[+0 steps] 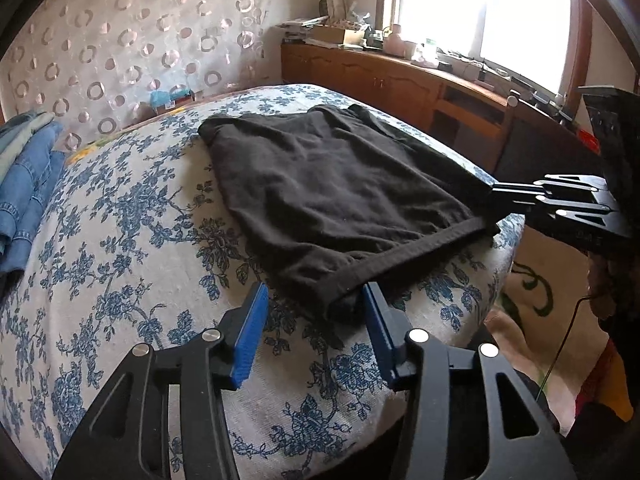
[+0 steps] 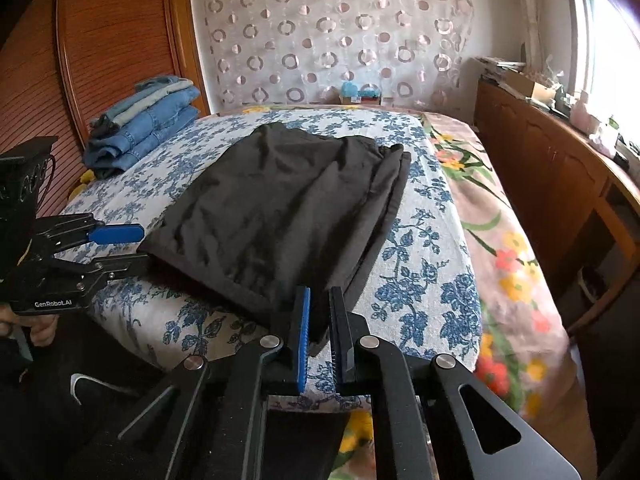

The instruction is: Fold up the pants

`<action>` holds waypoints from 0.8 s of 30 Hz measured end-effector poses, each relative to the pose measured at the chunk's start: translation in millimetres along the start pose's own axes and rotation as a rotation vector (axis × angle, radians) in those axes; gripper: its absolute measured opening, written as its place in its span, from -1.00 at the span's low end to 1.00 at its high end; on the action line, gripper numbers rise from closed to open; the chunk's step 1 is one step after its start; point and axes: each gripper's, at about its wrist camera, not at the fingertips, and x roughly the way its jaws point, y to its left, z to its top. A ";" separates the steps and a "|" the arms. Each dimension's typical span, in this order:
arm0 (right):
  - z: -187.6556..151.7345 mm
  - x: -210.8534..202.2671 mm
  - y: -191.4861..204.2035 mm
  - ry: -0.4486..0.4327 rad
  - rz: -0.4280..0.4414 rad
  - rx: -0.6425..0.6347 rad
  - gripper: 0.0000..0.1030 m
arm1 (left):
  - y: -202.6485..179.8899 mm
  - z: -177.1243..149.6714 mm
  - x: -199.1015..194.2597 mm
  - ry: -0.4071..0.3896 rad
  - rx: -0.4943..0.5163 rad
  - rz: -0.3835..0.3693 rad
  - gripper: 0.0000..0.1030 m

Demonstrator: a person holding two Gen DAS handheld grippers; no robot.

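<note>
Black pants (image 1: 328,192), soft wrinkled knit, folded into a rough rectangle on my floral bed cover (image 1: 120,240), long axis running away from me. Right hand-held gripper (image 2: 319,336) pinches the near hem corner; left hand-held gripper (image 1: 316,320) spread around the other corner.

The left claw (image 1: 316,304) points downward, its blue pads apart. The right claw (image 2: 320,320) is pinched nearly closed. A hand (image 2: 40,326) grips the left claw's handle.
</note>
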 end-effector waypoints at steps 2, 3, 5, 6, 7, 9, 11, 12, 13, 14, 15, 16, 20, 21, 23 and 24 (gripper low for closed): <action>-1.3 1.3 -1.4 0.002 -0.003 0.013 -0.83 | -1.7 -0.3 2.1 -0.001 0.008 -0.008 -0.14; -1.7 2.0 -2.3 0.001 -0.009 0.020 -0.83 | -2.0 -0.6 2.9 -0.001 0.009 -0.010 -0.20; -1.4 4.1 -4.1 0.004 -0.008 0.039 -0.69 | -0.7 -1.8 4.8 0.006 0.002 -0.021 -0.29; -1.1 5.7 -5.0 0.003 -0.016 0.049 -0.62 | 0.0 -2.3 4.8 0.005 -0.001 -0.025 -0.32; -1.3 7.4 -5.6 0.006 -0.025 0.056 -0.48 | -0.7 -2.7 4.5 0.003 -0.001 -0.025 -0.34; -1.3 10.7 -7.4 0.011 -0.032 0.072 -0.42 | -0.8 -3.6 4.2 0.000 -0.003 -0.029 -0.40; -1.5 14.2 -8.2 0.018 -0.025 0.086 -0.37 | -0.9 -4.3 3.9 -0.002 -0.007 -0.034 -0.44; -1.7 16.3 -7.8 0.024 -0.023 0.090 -0.37 | -0.9 -4.8 4.0 -0.003 -0.009 -0.035 -0.44; -1.7 18.1 -7.5 0.028 -0.024 0.091 -0.37 | -1.0 -5.0 4.3 -0.003 -0.010 -0.036 -0.44; -1.7 19.1 -7.1 0.031 -0.028 0.094 -0.37 | -0.9 -5.2 4.3 -0.003 -0.011 -0.037 -0.44; -1.4 19.4 -7.4 0.028 -0.029 0.098 -0.36 | -1.0 -5.1 4.5 -0.003 -0.011 -0.037 -0.44; -1.0 19.7 -6.9 0.028 -0.028 0.099 -0.36 | -1.0 -5.1 4.6 -0.003 -0.010 -0.036 -0.44; -0.6 21.2 -4.2 0.026 -0.026 0.094 -0.36 | -0.6 -5.3 4.4 -0.004 -0.010 -0.035 -0.43; -0.2 21.9 -3.6 0.025 -0.024 0.092 -0.36 | -0.7 -5.2 4.6 -0.004 -0.010 -0.036 -0.43; -0.7 23.2 -2.8 0.021 -0.012 0.090 -0.37 | -0.4 -5.4 4.9 -0.004 -0.013 -0.037 -0.43; -1.2 23.9 -1.5 0.019 -0.017 0.082 -0.37 | -1.0 -5.4 4.6 -0.004 -0.012 -0.037 -0.43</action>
